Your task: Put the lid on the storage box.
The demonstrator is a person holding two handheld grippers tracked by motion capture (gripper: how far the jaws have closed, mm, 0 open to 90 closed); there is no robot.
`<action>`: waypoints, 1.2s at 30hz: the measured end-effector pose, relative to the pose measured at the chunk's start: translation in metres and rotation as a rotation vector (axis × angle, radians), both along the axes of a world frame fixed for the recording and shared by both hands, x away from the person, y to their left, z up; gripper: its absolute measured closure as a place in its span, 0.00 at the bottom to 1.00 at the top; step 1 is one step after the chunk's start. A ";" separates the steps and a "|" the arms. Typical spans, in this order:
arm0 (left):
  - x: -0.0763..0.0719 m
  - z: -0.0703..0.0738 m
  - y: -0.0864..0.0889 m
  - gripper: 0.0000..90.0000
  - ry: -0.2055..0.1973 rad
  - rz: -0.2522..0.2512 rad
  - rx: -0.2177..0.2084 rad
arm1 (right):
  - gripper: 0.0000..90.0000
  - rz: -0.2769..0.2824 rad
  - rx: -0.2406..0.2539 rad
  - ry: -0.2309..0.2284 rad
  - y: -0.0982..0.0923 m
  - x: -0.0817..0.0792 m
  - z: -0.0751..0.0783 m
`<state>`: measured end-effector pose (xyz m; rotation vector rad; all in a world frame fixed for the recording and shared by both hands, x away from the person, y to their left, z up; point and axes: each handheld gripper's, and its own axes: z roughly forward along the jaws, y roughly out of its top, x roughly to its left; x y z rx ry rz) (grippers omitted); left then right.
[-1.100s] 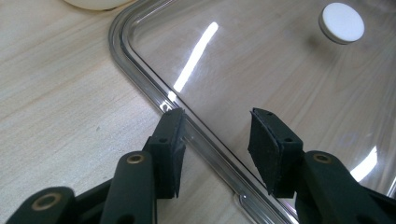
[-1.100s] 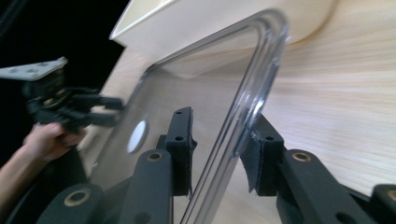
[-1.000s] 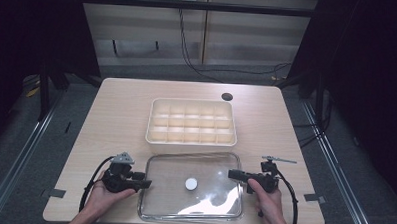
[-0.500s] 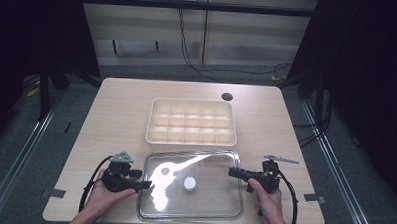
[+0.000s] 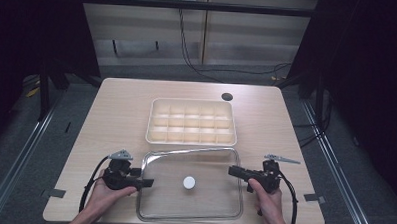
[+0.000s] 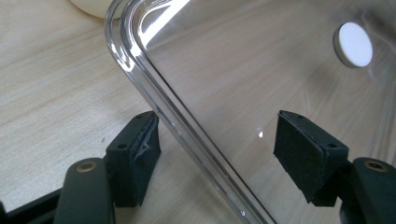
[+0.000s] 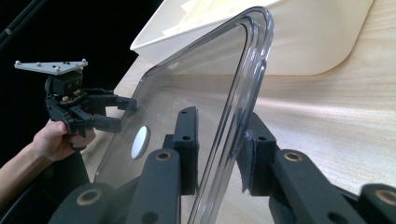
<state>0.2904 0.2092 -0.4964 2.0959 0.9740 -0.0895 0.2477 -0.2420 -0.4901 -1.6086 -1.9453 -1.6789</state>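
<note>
The left gripper (image 6: 215,154) has just been opening its jaws: they now stand apart on either side of the clear lid's (image 5: 204,167) rim, which runs between them untouched. An instant ago those jaws were clamped on that edge. The right gripper (image 7: 219,154) is another matter: its jaws are pinched on the opposite rim, one pad on each face of the plastic.

The lid, with a white round knob (image 5: 189,182) at its middle, lies flat on the worktop (image 5: 116,114) at the near edge, between the two hands. The glare that streaked across it half a second back is gone, so it looks to have settled down.

Just beyond sits the cream compartment tray (image 5: 191,122), uncovered, its cells seemingly empty. I'd judge the lid has been set aside, with only the right side left to let go.
</note>
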 end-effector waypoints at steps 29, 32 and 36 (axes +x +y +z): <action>-0.001 0.017 0.008 0.53 -0.042 0.015 -0.084 | 0.75 -0.021 -0.080 0.026 0.008 0.000 0.000; -0.001 0.020 0.009 0.57 -0.051 0.017 -0.099 | 0.74 -0.033 -0.081 0.024 0.009 -0.001 0.002; -0.003 0.024 0.010 0.59 -0.066 0.019 -0.113 | 0.72 -0.056 -0.095 0.013 0.011 -0.001 0.005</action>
